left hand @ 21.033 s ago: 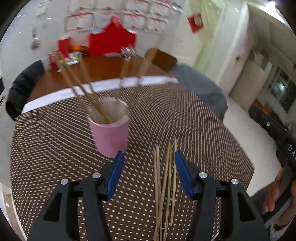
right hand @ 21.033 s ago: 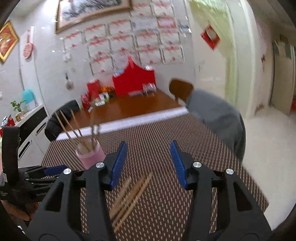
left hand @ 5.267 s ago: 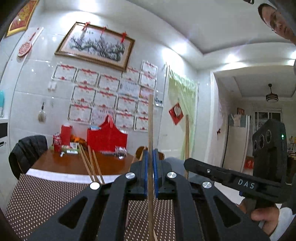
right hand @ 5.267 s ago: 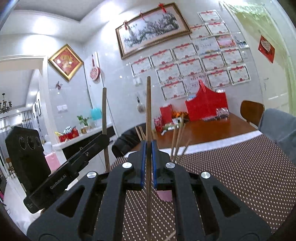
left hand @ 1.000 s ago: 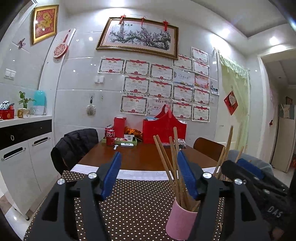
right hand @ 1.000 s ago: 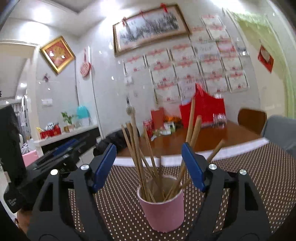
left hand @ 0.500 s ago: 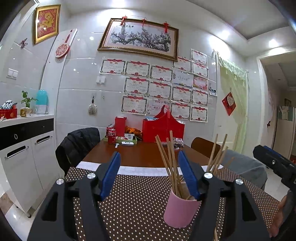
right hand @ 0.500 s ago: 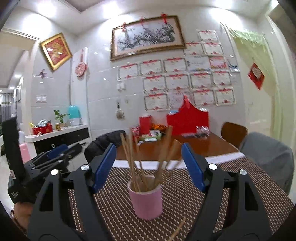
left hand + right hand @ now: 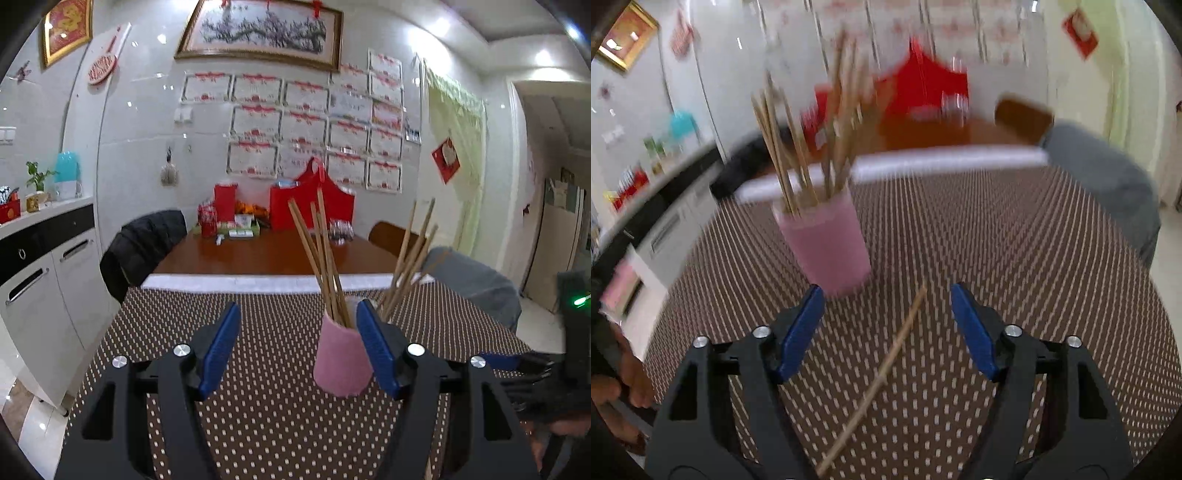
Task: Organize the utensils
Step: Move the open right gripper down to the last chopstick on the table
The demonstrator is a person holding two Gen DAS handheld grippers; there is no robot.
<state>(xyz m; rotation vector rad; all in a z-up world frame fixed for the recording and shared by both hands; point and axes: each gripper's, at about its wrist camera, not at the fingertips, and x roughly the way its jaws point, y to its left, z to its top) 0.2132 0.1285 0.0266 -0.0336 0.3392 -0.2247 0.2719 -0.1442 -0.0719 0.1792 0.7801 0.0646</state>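
Right gripper (image 9: 886, 325): jaws closing, pads not yet touching the single chopstick (image 9: 882, 376) lying on the dotted tablecloth (image 9: 1015, 258) between them. Pink cup (image 9: 827, 243) of chopsticks stands just beyond its left jaw. Left gripper (image 9: 297, 347): jaws spread, nothing gripped.

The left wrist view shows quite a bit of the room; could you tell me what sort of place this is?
Most likely a home dining room. A wooden dining table with chairs stands by the wall, white cabinets run along one side, and framed certificates hang below a painting.
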